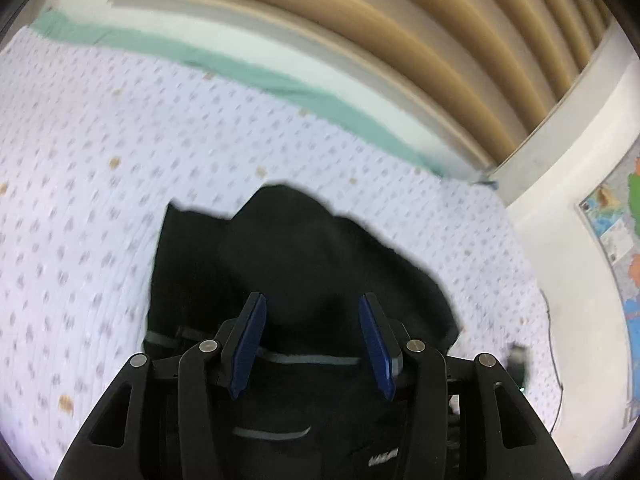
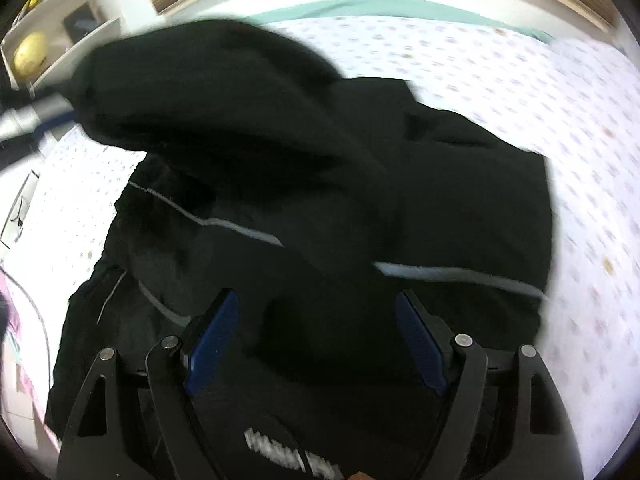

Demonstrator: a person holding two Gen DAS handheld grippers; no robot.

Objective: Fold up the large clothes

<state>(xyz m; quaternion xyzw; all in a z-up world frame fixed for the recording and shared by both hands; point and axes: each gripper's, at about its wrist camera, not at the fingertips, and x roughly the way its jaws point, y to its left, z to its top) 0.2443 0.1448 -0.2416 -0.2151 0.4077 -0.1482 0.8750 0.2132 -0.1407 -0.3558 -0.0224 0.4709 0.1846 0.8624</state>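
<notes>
A large black garment (image 1: 296,264) with thin grey stripes lies bunched on a bed with a white dotted sheet (image 1: 100,152). My left gripper (image 1: 312,308) is open, its blue pads (image 1: 250,340) spread above the garment's striped part. In the right wrist view the same garment (image 2: 320,168) fills most of the frame, with a grey stripe (image 2: 240,232) and a white logo (image 2: 276,452) near the bottom. A fold of it is raised at upper left. My right gripper (image 2: 316,308) is open over the cloth, holding nothing. Both views are motion-blurred.
A teal sheet edge (image 1: 248,72) and a wooden slatted headboard (image 1: 400,40) run along the bed's far side. A white wall with a coloured map (image 1: 616,240) is at right. A white shelf with a yellow round object (image 2: 30,58) stands at upper left.
</notes>
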